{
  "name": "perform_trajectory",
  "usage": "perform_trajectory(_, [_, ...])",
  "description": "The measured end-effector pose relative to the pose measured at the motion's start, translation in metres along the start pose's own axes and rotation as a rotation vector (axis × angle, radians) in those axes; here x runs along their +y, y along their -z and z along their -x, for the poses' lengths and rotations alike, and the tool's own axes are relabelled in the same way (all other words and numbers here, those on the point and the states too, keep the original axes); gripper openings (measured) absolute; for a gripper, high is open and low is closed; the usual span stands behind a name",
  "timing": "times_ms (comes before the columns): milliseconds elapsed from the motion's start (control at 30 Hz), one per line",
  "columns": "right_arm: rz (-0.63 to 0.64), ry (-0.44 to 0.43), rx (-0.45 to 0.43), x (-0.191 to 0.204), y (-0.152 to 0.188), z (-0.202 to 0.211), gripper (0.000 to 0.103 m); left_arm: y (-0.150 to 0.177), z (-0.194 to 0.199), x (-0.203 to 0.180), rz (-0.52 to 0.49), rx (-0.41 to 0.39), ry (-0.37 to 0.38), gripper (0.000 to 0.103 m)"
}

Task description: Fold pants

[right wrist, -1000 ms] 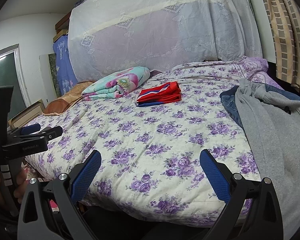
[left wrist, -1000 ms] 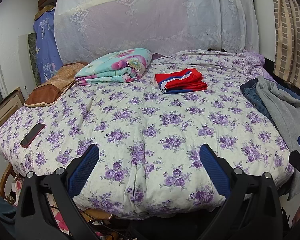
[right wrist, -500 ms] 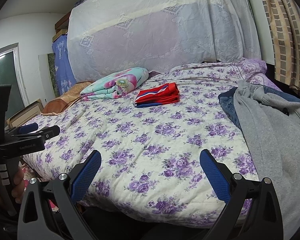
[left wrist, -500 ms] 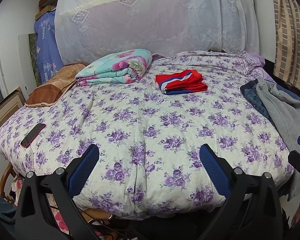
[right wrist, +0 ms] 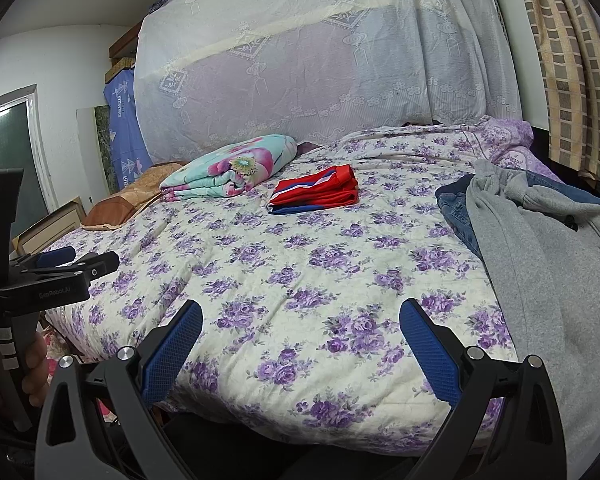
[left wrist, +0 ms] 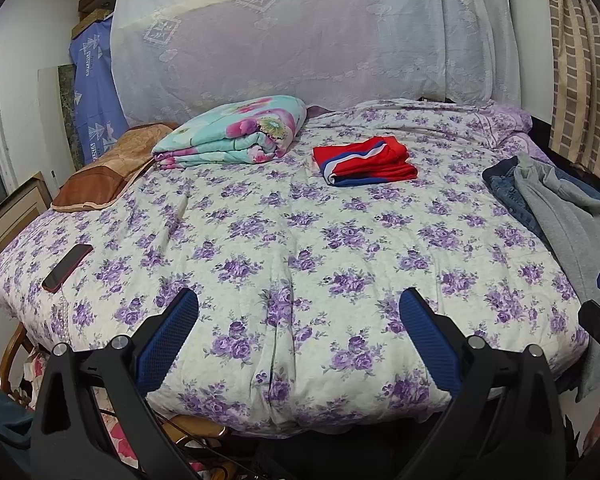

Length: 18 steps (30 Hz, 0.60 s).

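A pile of unfolded clothes lies on the bed's right side: grey pants over blue jeans; they also show in the left wrist view, grey and blue. Folded red, white and blue pants lie near the bed's far middle, also in the right wrist view. My left gripper is open and empty above the bed's near edge. My right gripper is open and empty, left of the grey pants. The left gripper also shows in the right wrist view.
The bed has a purple-flowered quilt. A folded teal floral blanket and a brown pillow lie at the far left. A phone lies near the left edge. A lace-covered headboard stands behind; a curtain hangs right.
The right wrist view has shifted slightly, with the bed sitting a little lower and closer. The left gripper has barely moved. Both grippers stay open.
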State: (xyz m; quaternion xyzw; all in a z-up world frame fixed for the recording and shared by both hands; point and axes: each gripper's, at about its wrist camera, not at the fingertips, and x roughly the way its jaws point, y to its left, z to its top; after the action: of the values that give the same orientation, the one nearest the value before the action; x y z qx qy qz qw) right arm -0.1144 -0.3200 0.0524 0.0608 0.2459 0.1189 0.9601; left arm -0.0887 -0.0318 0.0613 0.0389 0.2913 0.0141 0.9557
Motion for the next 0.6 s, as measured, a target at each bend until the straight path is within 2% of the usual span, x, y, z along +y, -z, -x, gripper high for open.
perform_trajectory(600, [0.004, 0.002, -0.001, 0.0006, 0.0006, -0.0001, 0.100, 0.0033, 0.0012, 0.0038, 0.012, -0.009, 0.020, 0.098])
